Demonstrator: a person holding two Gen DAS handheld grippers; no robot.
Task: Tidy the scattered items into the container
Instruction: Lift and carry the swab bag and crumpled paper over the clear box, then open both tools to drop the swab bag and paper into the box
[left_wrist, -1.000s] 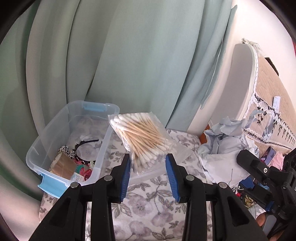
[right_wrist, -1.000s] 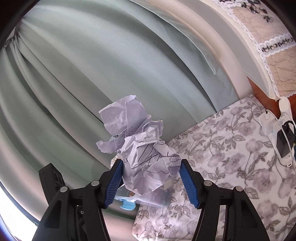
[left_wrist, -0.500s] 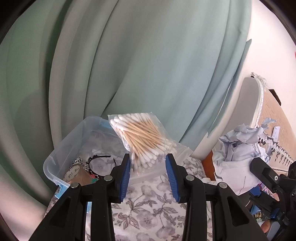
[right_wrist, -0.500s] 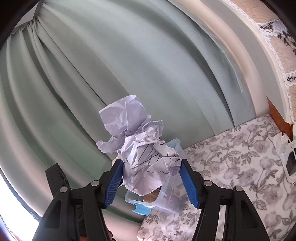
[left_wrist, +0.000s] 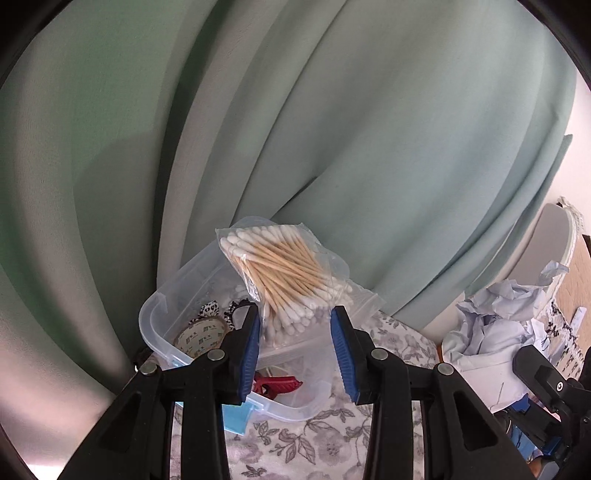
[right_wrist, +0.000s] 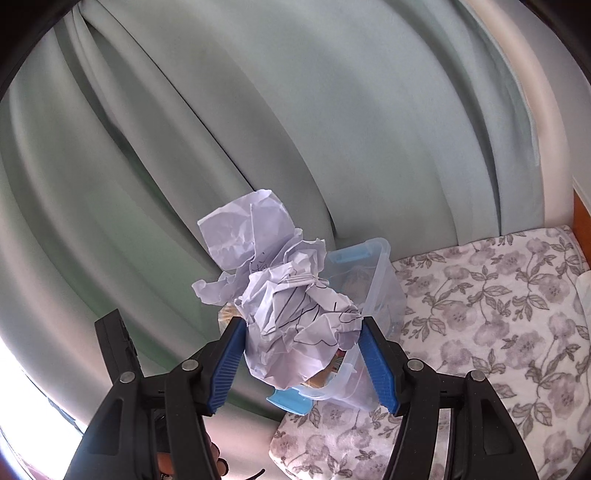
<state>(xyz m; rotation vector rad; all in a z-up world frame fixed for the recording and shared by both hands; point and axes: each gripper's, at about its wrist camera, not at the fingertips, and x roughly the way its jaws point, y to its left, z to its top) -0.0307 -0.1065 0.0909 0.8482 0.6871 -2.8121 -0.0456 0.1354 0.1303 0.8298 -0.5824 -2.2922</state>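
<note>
Crinkly swab bag (left_wrist: 291, 273) – crumpled paper (right_wrist: 295, 314)

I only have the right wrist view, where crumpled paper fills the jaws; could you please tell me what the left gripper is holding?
Observer: The left gripper is shut on a clear bag of cotton swabs.
Operator: Thank you. The crumpled paper hides most of the container from me; what is in it?
Observer: A roll of tape lies inside, by the wall on the left of the left wrist view.
Operator: Is there anything else?
Observer: A red clip shows through the clear wall nearest the left gripper.
</note>
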